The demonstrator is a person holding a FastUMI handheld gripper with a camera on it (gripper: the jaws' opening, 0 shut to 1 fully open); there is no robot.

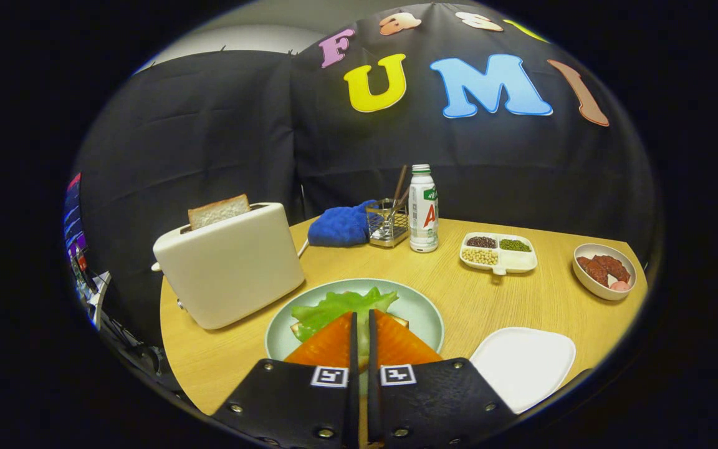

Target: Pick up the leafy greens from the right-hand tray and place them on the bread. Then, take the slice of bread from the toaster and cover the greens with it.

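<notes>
Gripper view: gripper point(362, 318) nearly pressed together, narrow slit between fingers, pinching nothing, above green leafy lettuce point(334, 307) lying on bread on pale green round plate point(421, 312). Beige bread slice point(218, 211) upright in cream toaster point(231, 265); white empty tray point(524, 365) on wooden counter point(490, 299).

Gripper point(362, 321), seen along its own axis: the two fingers point(334, 343) point toward twelve o'clock and taper to narrow tips. They lie almost parallel, drawn nearly together, with a thin slit left between them (nothing is pinched in that slit). Each finger's base carries a square marker point(330, 376) on a dark mounting plate point(290, 399).
</notes>
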